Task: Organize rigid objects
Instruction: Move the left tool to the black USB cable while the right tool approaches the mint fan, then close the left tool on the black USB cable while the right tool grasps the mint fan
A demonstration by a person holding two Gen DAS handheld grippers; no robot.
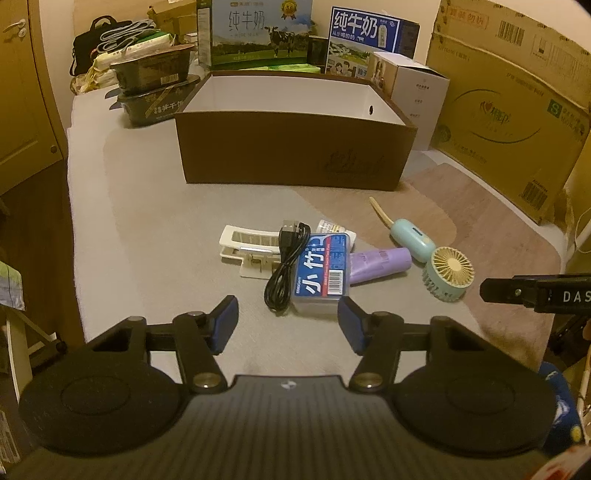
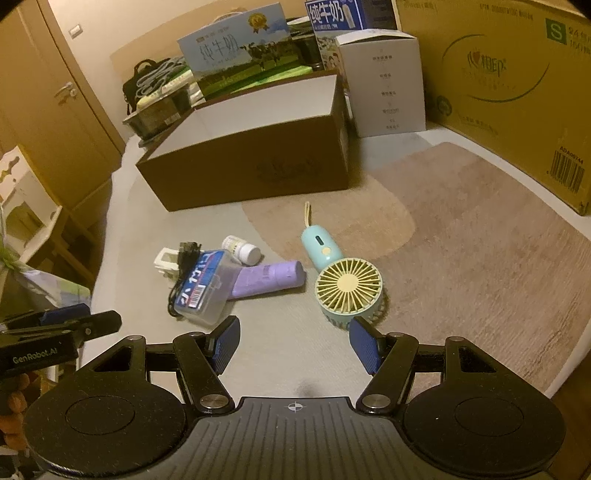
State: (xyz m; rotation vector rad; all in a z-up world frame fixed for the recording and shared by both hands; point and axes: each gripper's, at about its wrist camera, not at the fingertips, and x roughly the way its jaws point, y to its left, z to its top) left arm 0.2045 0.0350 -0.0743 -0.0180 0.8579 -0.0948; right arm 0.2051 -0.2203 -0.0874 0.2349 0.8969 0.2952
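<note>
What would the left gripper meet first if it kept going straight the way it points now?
Probably the blue-labelled clear plastic box lying just ahead of the open left gripper, with the black USB cable beside it. Depth is hard to judge; farther on stands the open brown cardboard box.

Warm dim light; beige wall (image 2: 147,33); wooden door (image 2: 55,110) at left; grey-and-tan mat (image 1: 147,221) underfoot.
</note>
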